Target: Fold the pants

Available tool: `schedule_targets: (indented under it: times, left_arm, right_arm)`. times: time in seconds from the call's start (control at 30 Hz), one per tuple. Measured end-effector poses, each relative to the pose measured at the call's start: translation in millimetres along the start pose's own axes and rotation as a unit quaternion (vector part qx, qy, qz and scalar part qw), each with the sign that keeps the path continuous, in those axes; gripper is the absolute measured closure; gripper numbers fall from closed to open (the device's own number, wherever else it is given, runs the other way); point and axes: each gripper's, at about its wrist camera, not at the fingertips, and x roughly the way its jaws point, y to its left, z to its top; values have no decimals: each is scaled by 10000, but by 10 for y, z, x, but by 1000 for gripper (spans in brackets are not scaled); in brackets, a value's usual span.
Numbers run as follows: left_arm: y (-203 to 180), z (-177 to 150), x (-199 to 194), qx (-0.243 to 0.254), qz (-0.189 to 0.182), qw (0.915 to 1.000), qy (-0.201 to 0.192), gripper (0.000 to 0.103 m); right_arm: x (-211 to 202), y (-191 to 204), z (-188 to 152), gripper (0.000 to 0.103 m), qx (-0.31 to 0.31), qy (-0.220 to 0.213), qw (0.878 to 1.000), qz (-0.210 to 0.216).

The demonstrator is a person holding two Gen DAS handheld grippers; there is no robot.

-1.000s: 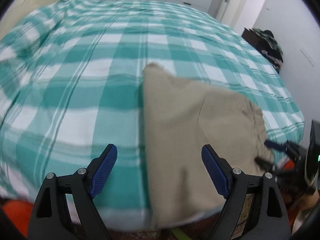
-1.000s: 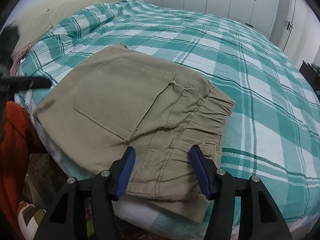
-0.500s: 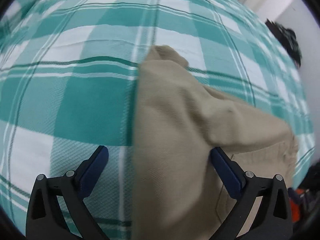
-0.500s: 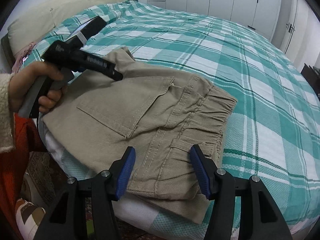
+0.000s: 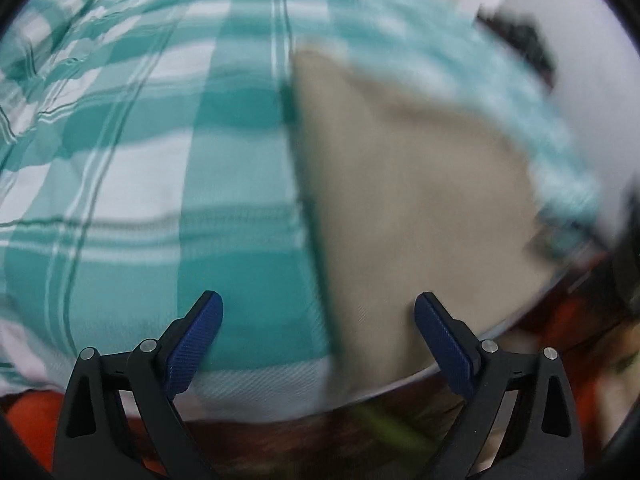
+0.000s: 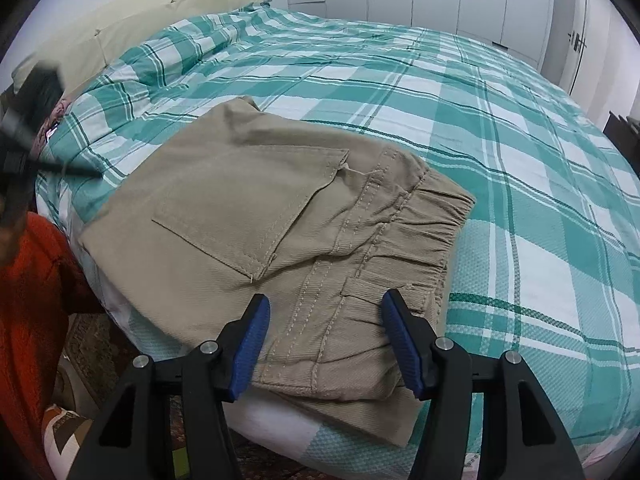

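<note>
A: Right wrist view: where are the pants [image 6: 256, 216]?
B: Folded into a tan bundle at the near edge of the bed [image 6: 500, 128], pocket up, waistband toward the right.
A: And the right gripper [image 6: 325, 340]?
B: Its jaws straddle the waistband corner; I cannot tell whether the pads press the cloth.
A: The left gripper [image 5: 318, 338]?
B: Blurred, above the bundle's left edge. Its jaws have just been opening and stand spread wide, gripping nothing.
</note>
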Motion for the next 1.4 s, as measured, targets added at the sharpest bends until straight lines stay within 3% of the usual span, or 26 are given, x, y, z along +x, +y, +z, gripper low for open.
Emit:
schedule_targets:
  times: [0.1, 0.37, 1.4]
  left_arm:
    - [-3, -69, 83, -134, 45, 9997, -220, 3]
    - [76, -90, -29, -312, -163, 9988, -332, 4]
    - [104, -107, -50, -478, -190, 9979, -387, 4]
  right_arm:
    - [12, 1, 8, 43, -1, 20, 10000, 20]
    - [16, 30, 5, 43, -8, 16, 9999, -103]
    - [15, 69, -1, 42, -55, -1, 9998, -172]
